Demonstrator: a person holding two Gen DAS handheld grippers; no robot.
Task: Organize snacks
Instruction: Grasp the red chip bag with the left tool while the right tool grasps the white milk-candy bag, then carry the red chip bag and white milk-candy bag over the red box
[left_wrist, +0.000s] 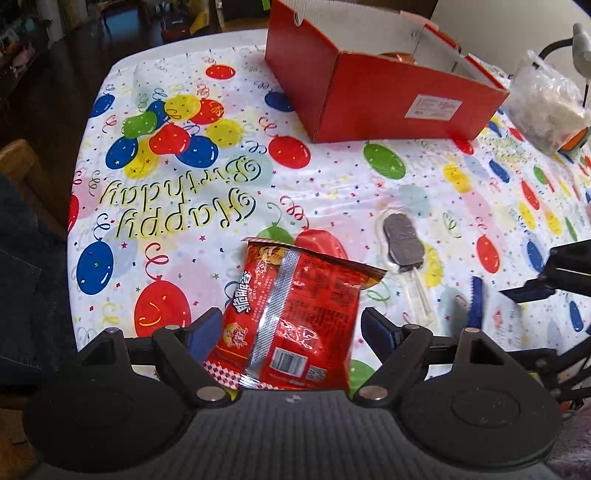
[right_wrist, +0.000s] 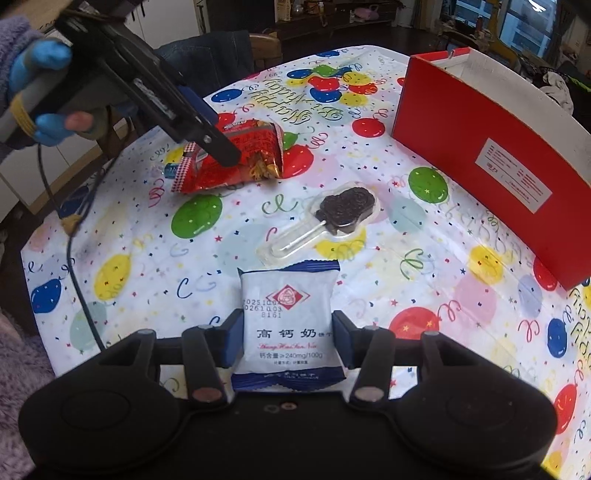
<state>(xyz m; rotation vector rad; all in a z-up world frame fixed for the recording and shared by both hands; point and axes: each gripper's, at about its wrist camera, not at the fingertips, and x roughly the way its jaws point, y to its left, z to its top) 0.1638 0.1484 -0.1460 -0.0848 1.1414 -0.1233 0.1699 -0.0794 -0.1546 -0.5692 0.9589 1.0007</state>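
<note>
My left gripper (left_wrist: 291, 328) straddles a red snack bag (left_wrist: 295, 314); its blue pads sit at both sides of the bag, the right pad with a small gap. From the right wrist view the bag (right_wrist: 236, 162) looks tilted up off the table under that gripper (right_wrist: 207, 136). My right gripper (right_wrist: 286, 339) has its pads pressed on both sides of a white and blue biscuit packet (right_wrist: 290, 325). A chocolate lollipop in clear wrap (right_wrist: 332, 218) lies between the two snacks, also in the left wrist view (left_wrist: 402, 247). An open red box (left_wrist: 384, 85) stands at the far side.
The table carries a balloon-print birthday cloth (left_wrist: 192, 192). A clear plastic bag of white stuff (left_wrist: 546, 103) lies right of the red box. A chair with a dark garment (right_wrist: 229, 55) stands past the table's far edge. A cable (right_wrist: 74, 266) hangs from the left gripper.
</note>
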